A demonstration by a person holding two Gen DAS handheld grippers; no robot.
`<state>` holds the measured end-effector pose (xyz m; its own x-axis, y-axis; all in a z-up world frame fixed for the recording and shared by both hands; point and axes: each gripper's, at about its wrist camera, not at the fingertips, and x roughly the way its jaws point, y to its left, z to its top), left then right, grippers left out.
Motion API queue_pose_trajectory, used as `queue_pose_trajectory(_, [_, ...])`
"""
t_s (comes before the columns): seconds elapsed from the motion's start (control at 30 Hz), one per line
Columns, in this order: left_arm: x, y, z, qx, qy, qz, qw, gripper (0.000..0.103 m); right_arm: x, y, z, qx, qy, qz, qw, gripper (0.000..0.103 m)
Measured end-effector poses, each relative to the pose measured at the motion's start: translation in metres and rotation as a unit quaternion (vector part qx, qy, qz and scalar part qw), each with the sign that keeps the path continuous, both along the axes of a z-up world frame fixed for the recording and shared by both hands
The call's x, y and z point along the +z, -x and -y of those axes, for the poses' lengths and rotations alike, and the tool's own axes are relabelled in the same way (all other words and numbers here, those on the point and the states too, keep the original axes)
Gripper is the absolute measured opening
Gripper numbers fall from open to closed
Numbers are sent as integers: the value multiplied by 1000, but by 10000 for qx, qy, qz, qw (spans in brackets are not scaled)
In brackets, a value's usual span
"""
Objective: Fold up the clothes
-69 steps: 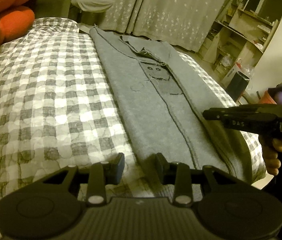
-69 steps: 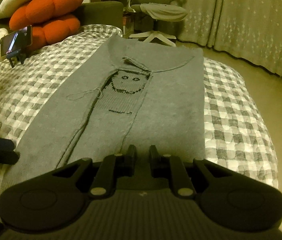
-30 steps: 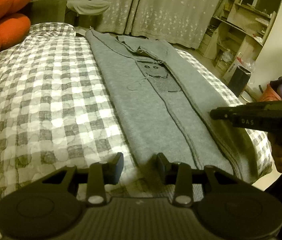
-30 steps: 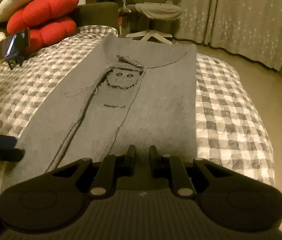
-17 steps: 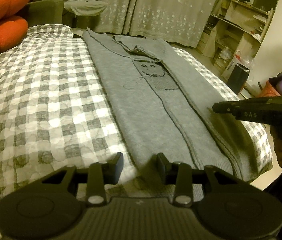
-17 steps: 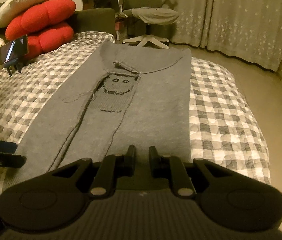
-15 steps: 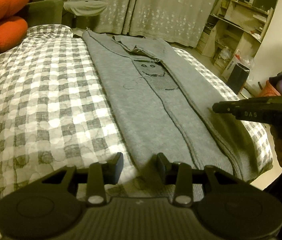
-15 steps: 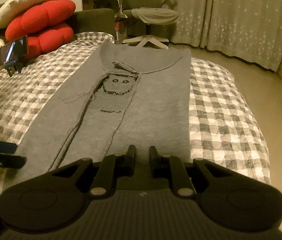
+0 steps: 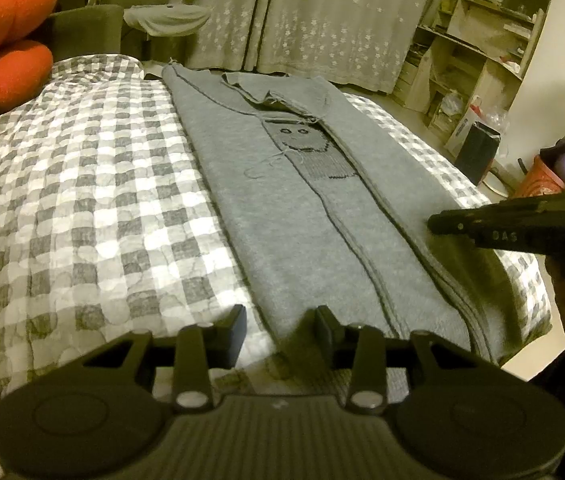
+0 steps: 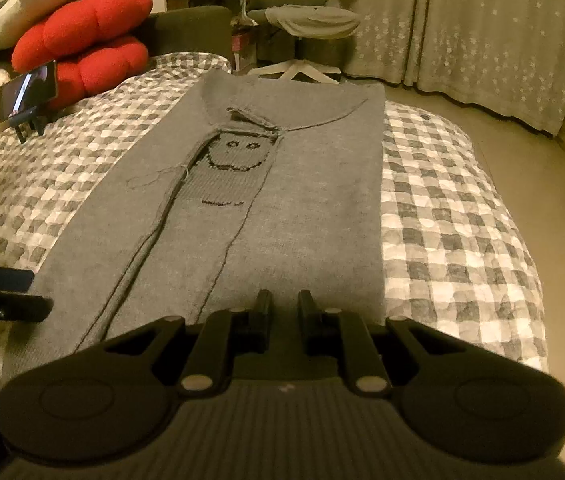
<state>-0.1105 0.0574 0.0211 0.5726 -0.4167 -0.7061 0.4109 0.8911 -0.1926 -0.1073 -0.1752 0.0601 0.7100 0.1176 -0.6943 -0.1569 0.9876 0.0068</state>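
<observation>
A grey knit sweater (image 9: 302,216) with a dark smiley face lies flat on the checked bed, both sides folded in to the middle; it also shows in the right wrist view (image 10: 266,208). My left gripper (image 9: 280,330) is open, just above the sweater's near left corner at the hem. My right gripper (image 10: 284,314) has its jaws a small gap apart with nothing between them, over the hem near the right corner. The right gripper also shows from the side in the left wrist view (image 9: 522,228), and the left one at the left edge of the right wrist view (image 10: 2,300).
The checked grey-and-white quilt (image 9: 82,200) covers the bed. Red cushions (image 10: 82,48) and a phone on a stand (image 10: 26,96) sit at the far left. An office chair (image 10: 306,24), curtains and shelves (image 9: 474,60) stand beyond the bed. A floor lies right of the bed (image 10: 530,184).
Both grippers have drifted slightly back along the near edge of the sweater. Neither has taken hold of anything and the sweater has not moved.
</observation>
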Motion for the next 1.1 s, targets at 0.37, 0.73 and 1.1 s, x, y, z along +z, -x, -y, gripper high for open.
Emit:
queue_pose_trajectory(0.37, [-1,2,4,-11,-102,89,9999,40,4,7,4,-40,-47,143,9999,15])
queue_pose_trajectory(0.73, [1,6,-3,39,67,58,10000,40,1,15,5,64,-26,133,9999,15])
queue_pose_trajectory(1.1, [9,15,-32,237,927,-153,9953,38,15,38,13,-40,-198,518,9985,15])
